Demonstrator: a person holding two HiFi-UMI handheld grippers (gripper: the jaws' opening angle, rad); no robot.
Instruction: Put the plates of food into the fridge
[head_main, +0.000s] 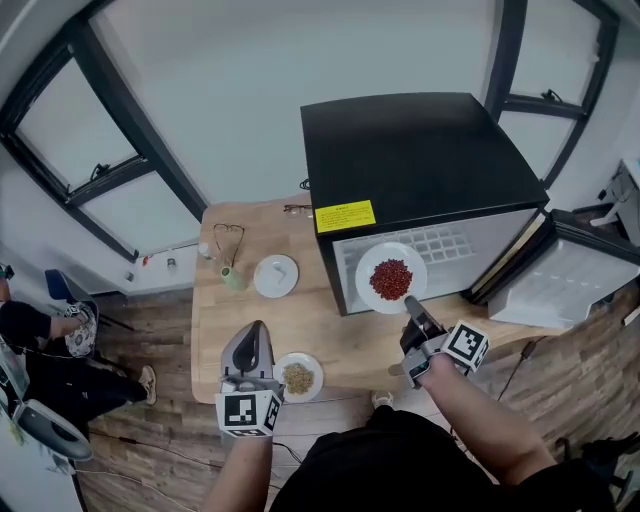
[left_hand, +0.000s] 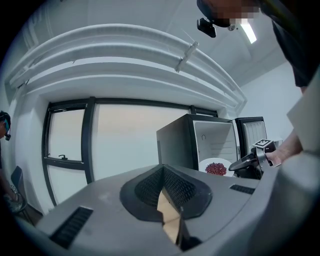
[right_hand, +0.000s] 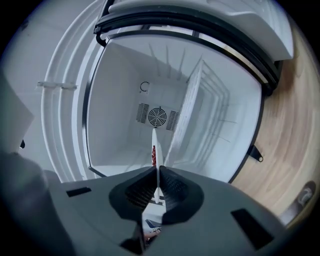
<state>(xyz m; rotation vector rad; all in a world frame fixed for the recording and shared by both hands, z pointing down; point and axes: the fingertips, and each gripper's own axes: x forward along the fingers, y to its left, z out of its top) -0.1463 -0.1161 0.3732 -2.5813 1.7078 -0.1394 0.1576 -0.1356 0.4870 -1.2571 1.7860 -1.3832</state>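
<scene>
A white plate of red food (head_main: 391, 278) hangs at the mouth of the open black fridge (head_main: 420, 160), and my right gripper (head_main: 412, 303) is shut on its near rim. In the right gripper view the plate (right_hand: 154, 150) shows edge-on between the jaws, pointing into the white fridge interior (right_hand: 120, 135). A second plate with tan food (head_main: 298, 377) lies on the wooden table (head_main: 330, 330) near its front edge. My left gripper (head_main: 256, 330) hovers just left of it, jaws shut and holding nothing. The left gripper view looks across at the red-food plate (left_hand: 216, 168).
The fridge door (head_main: 565, 275) stands swung open to the right. A wire shelf (right_hand: 200, 110) divides the fridge interior. A third white plate (head_main: 276, 276), a green cup (head_main: 234, 278) and glasses (head_main: 228, 240) sit on the table's left half. A seated person (head_main: 40, 340) is at far left.
</scene>
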